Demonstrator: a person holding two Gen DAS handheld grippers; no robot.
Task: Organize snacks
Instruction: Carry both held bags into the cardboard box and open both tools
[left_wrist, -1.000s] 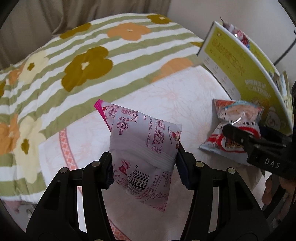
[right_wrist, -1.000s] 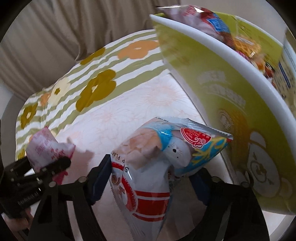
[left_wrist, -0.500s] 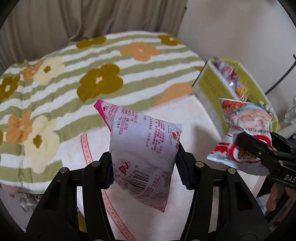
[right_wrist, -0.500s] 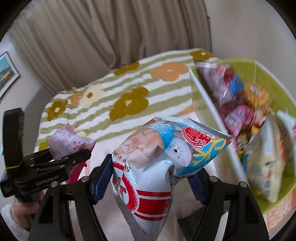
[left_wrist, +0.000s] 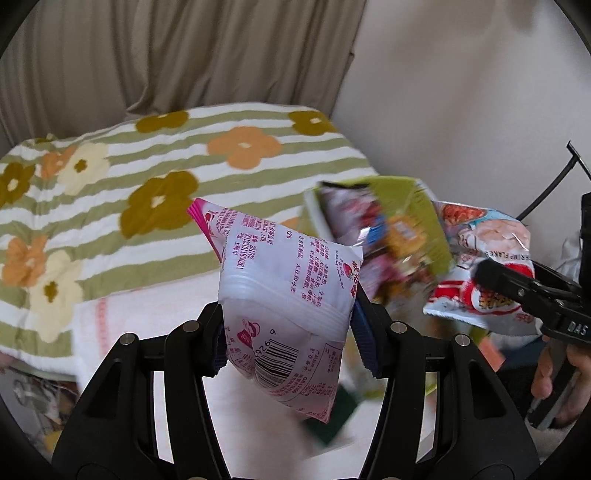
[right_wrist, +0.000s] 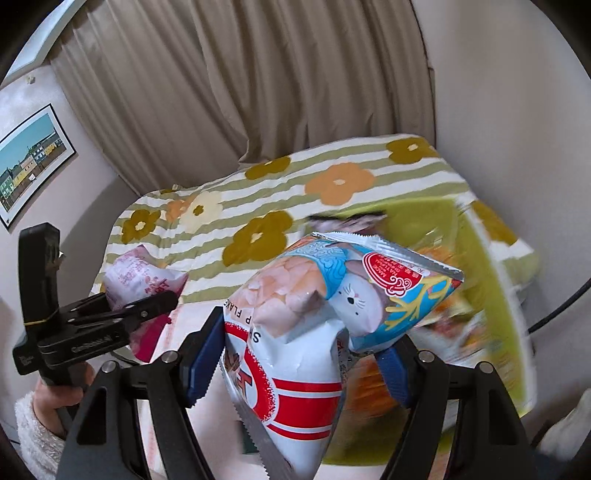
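Left gripper (left_wrist: 288, 332): pads clamped on the lower half of the pink-and-white snack packet (left_wrist: 284, 295). The packet stands up between the jaws and its pink sealed edge leans to the upper left.

Right gripper (right_wrist: 295, 354): pads pressed on the waist of the shrimp flake bag (right_wrist: 325, 314). The bag's top bulges above the jaws, folded toward the right, and its serrated bottom edge hangs below them.

Both packets are held in the air, clear of the bedding.

Ahead and right of each gripper: the green snack box (right_wrist: 480, 280), open-topped, motion-blurred, with several packets already inside. In the left wrist view the shrimp flake bag sits between that camera and the box's right side.

Beyond: the white towel (left_wrist: 147, 314), then the flower-striped blanket (left_wrist: 110, 177), the beige curtain (left_wrist: 166, 55) and the wall. A framed picture (right_wrist: 33, 162) hangs far left in the right wrist view.

Judgement: the step in hand is carrying both packets to the box.

Risks:
- Both grippers converge on one opening, so they or the bags could collide.
- The shrimp flake bag is puffy and slick, and a waist pinch could let it slide or rotate out.
- The box is already crowded, so a released packet could perch on the rim and tip out.
- A knock on the box's light wall could shift it.
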